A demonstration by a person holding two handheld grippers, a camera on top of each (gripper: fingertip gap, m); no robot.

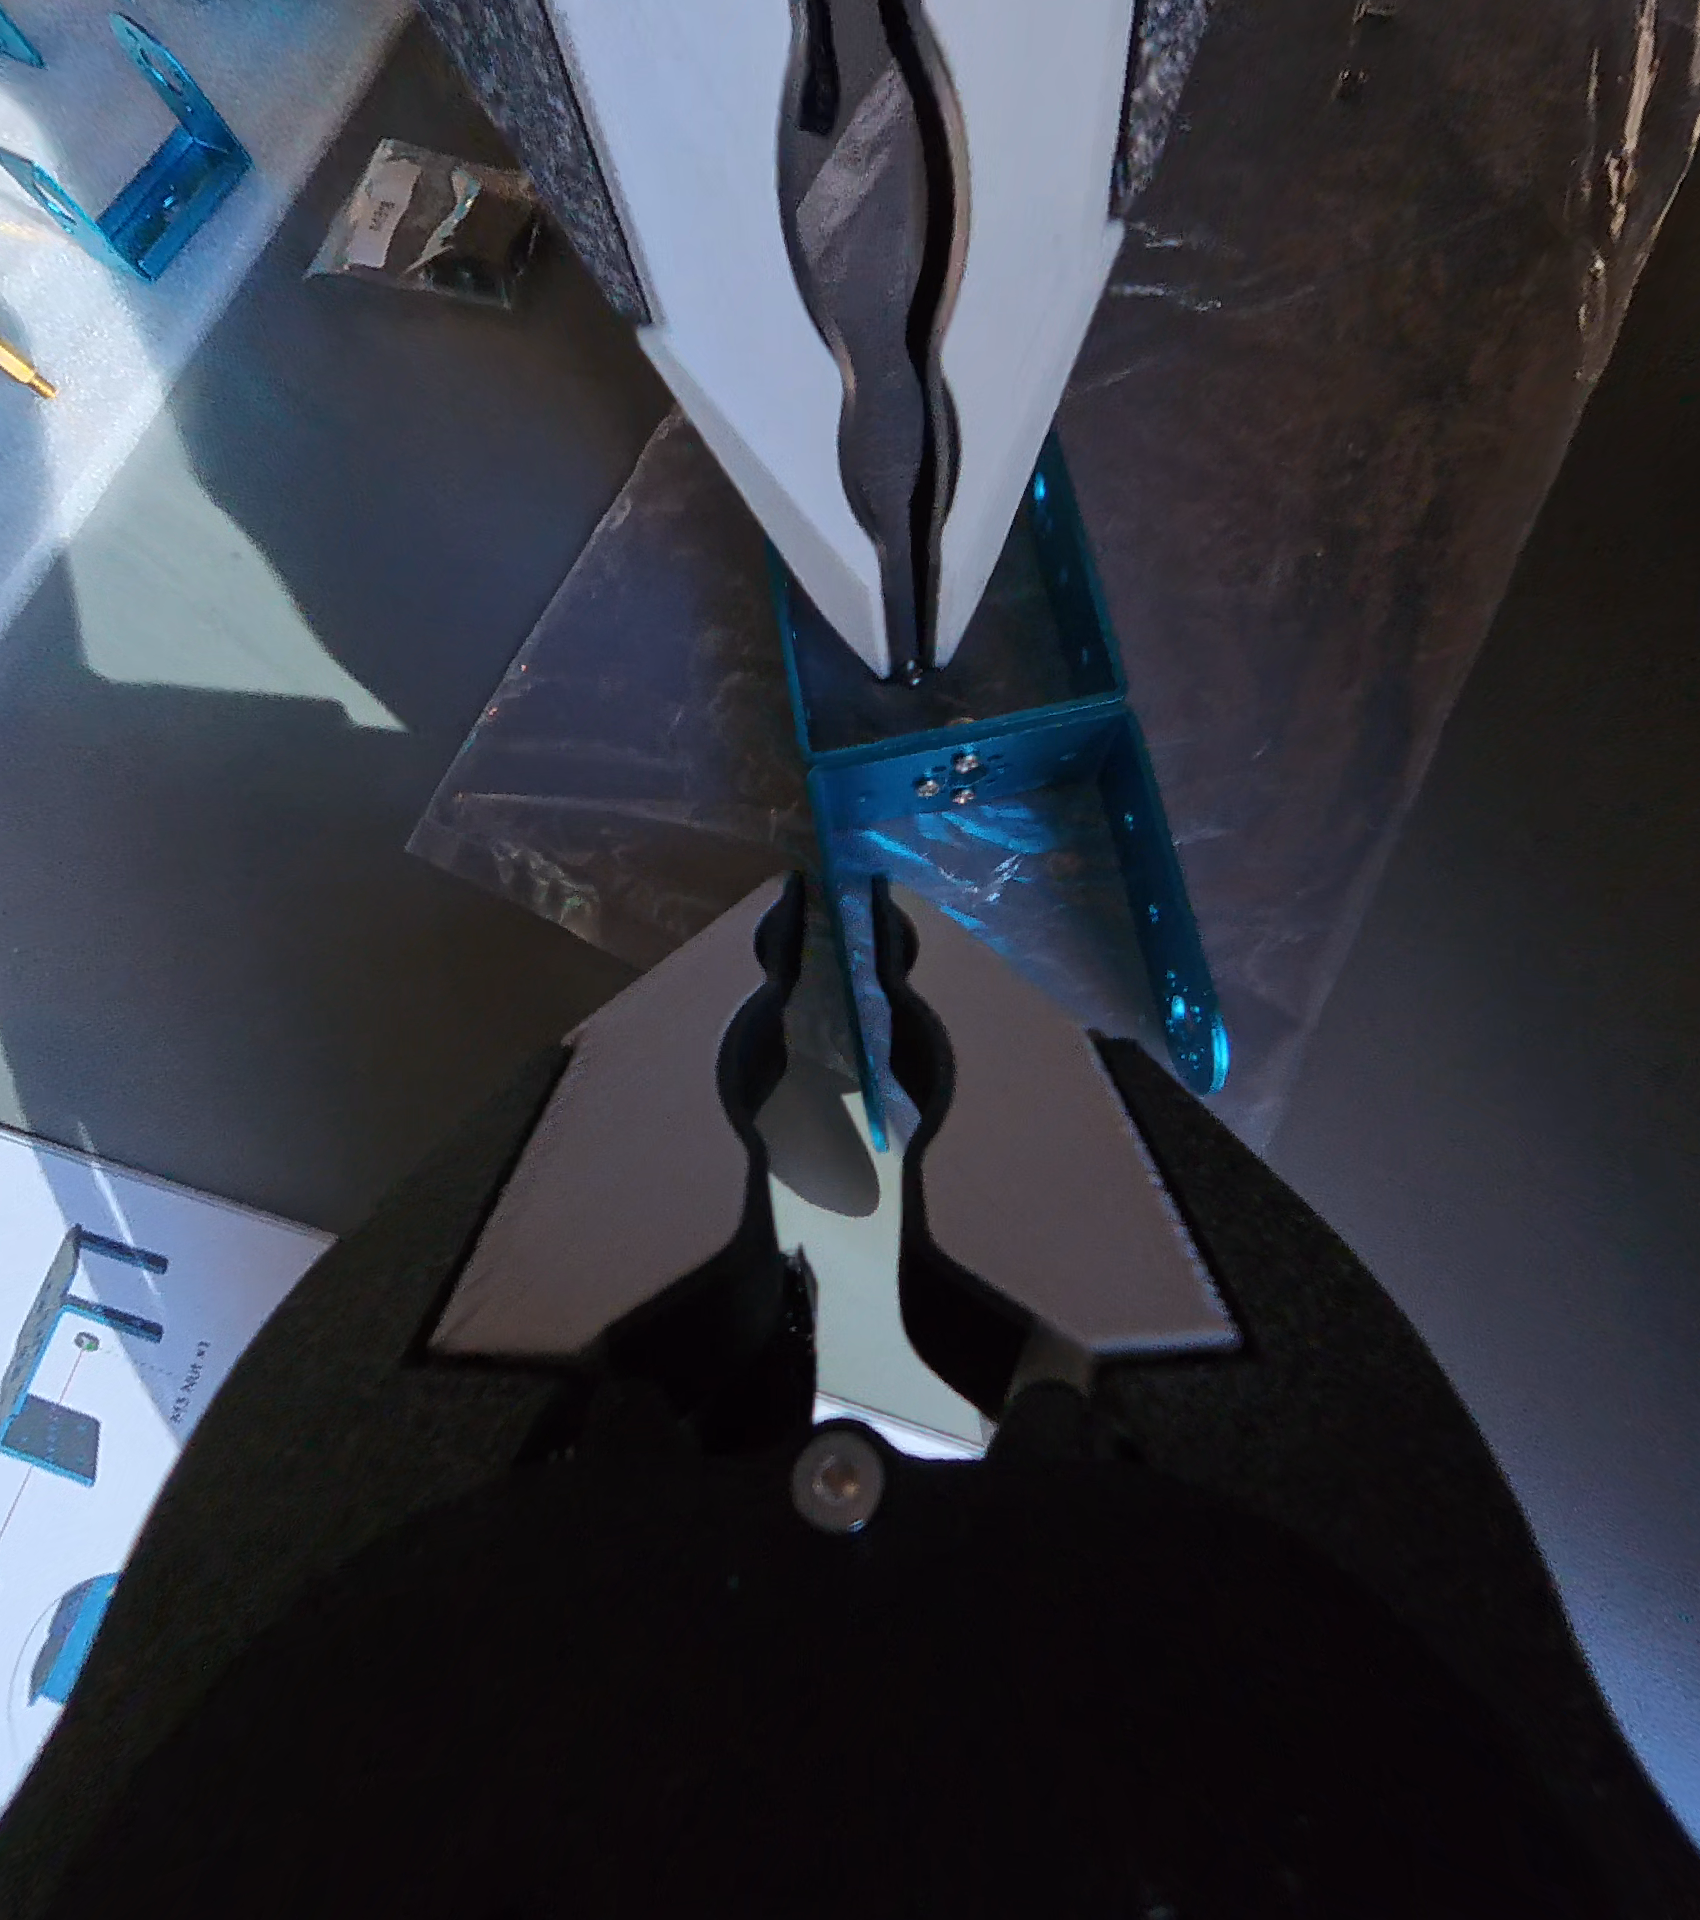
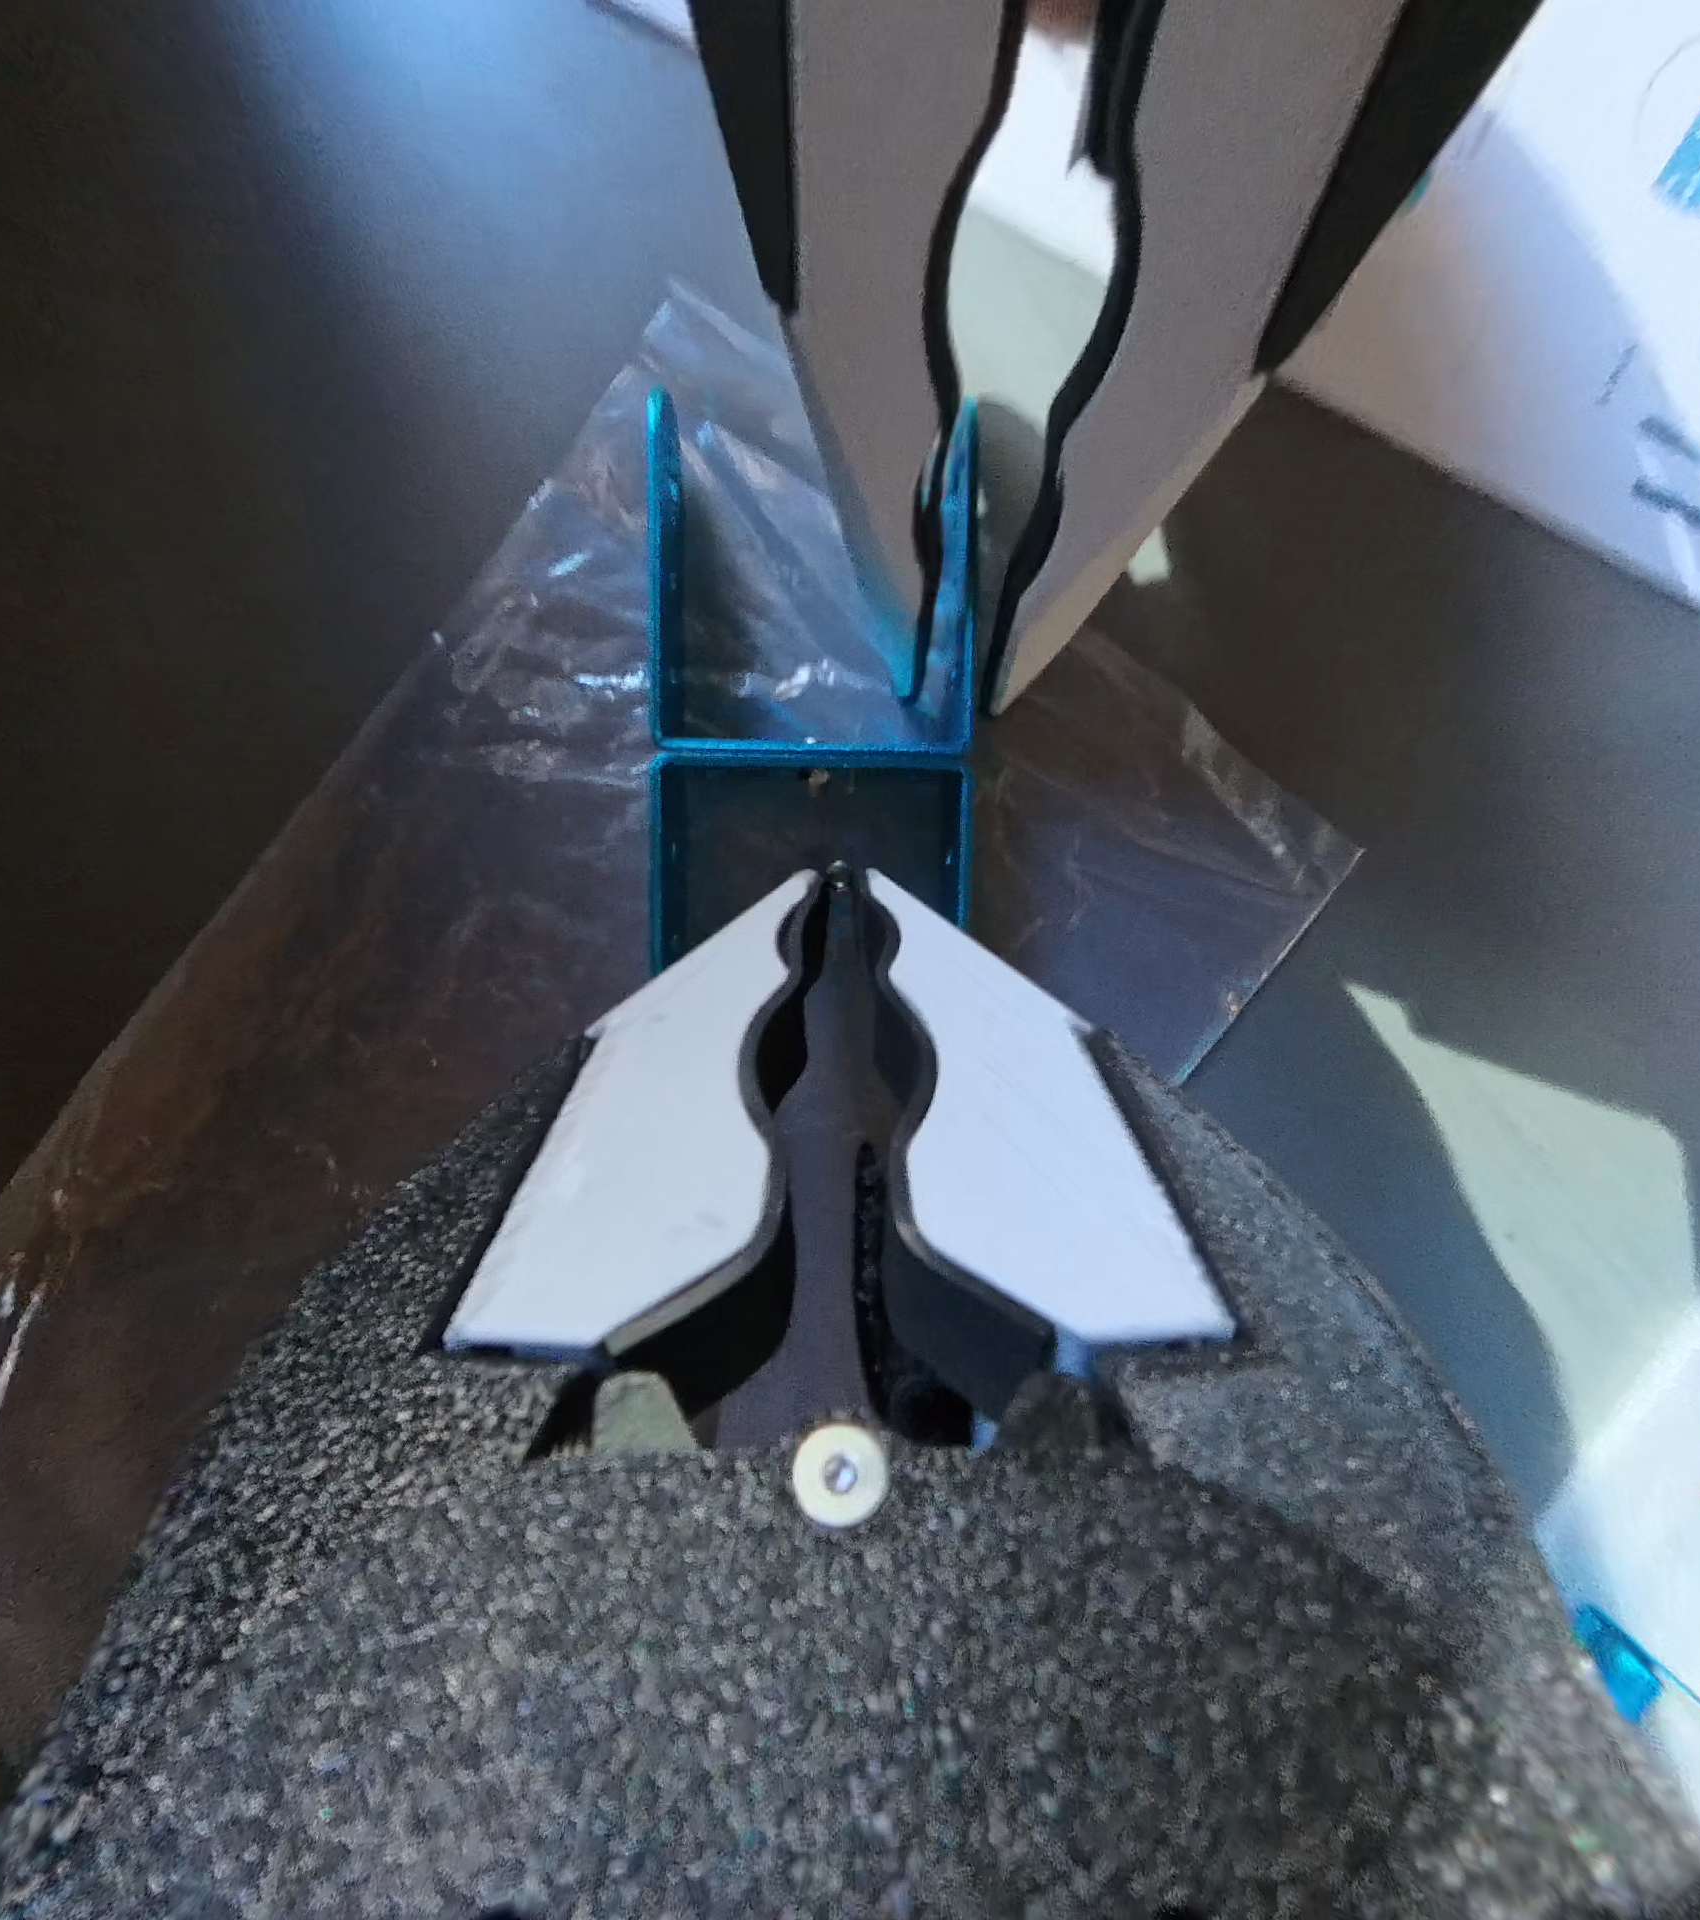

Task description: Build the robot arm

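The left gripper (image 1: 841, 904) pinches one side wall of a blue metal bracket (image 1: 991, 790) — two U-shaped pieces set back to back — and the grip seems meant to keep it upright on the clear plastic bag (image 1: 617, 748) spread over the dark desk (image 1: 254, 883). Facing it, the right gripper (image 2: 838, 875) has its fingers pressed together on a tiny dark screw (image 2: 835, 871), poised inside the near U and close to the joined middle plate.

The left wrist view alone shows the small screw heads (image 1: 960, 777) on that plate, another blue bracket (image 1: 171, 177), a small parts packet (image 1: 420, 223) and an instruction sheet (image 1: 15, 1351). The right wrist view looks straight down the channel, so the line from screw to plate is plainer there.
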